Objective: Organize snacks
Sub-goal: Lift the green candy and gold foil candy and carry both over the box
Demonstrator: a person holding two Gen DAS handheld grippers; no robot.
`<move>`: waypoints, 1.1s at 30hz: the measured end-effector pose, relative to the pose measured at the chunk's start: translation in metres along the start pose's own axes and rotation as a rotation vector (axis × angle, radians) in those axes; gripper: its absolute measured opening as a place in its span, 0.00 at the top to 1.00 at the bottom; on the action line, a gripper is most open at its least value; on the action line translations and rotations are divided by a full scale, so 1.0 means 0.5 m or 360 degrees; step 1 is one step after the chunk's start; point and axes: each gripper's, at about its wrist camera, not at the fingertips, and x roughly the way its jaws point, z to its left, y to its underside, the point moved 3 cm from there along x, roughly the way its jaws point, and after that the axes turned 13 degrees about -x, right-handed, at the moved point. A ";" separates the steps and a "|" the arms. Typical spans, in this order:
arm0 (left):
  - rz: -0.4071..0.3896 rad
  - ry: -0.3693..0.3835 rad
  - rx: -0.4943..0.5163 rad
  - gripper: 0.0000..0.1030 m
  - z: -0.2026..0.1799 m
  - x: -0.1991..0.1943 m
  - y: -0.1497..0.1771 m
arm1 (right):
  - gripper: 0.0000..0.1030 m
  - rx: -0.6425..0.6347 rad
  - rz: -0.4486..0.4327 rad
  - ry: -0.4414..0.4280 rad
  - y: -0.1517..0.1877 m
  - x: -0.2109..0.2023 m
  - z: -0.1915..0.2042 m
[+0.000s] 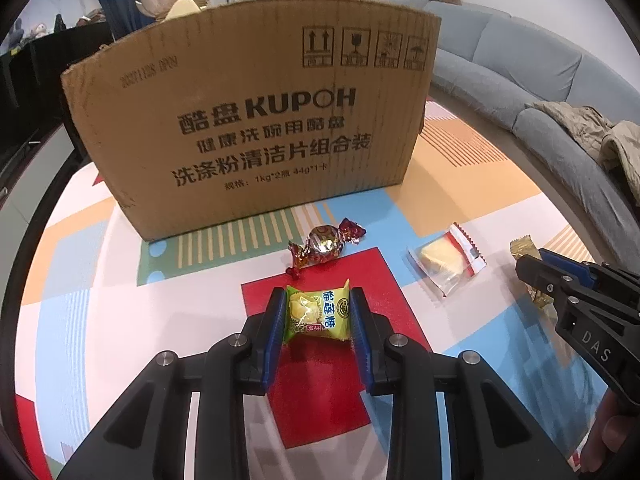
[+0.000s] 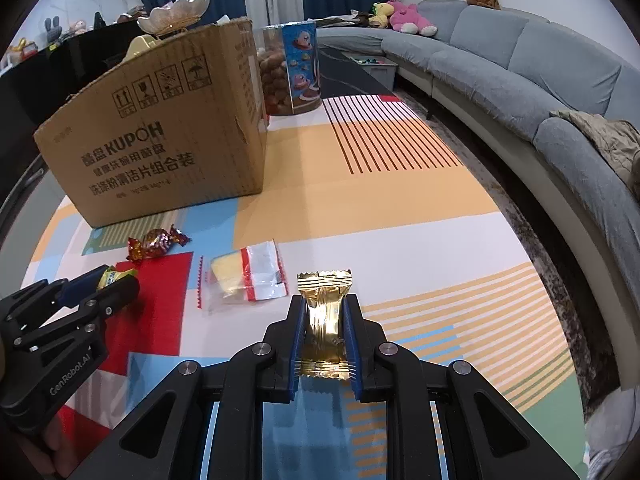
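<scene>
Both jaws are clenched on sweets just above the desk [image 2: 400,240]: the left gripper [image 1: 318,312] pinches a green durian candy [image 1: 316,314], the right gripper [image 2: 325,328] a gold-wrapped candy [image 2: 324,320]. Lift each clear, then carry over the tall near wall of the cardboard box [image 1: 256,120]. A clear-wrapped cake [image 2: 240,276] and a red foil candy [image 1: 322,246] lie between.
</scene>
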 end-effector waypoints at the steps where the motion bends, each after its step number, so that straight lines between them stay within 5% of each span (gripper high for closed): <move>1: -0.0005 -0.0001 -0.0002 0.69 0.001 -0.004 -0.001 | 0.80 -0.0002 -0.0005 0.0000 -0.002 -0.002 0.001; 33: -0.0197 -0.0026 -0.0093 0.69 0.045 -0.148 -0.028 | 0.80 -0.0097 -0.0195 -0.0040 -0.057 -0.123 0.060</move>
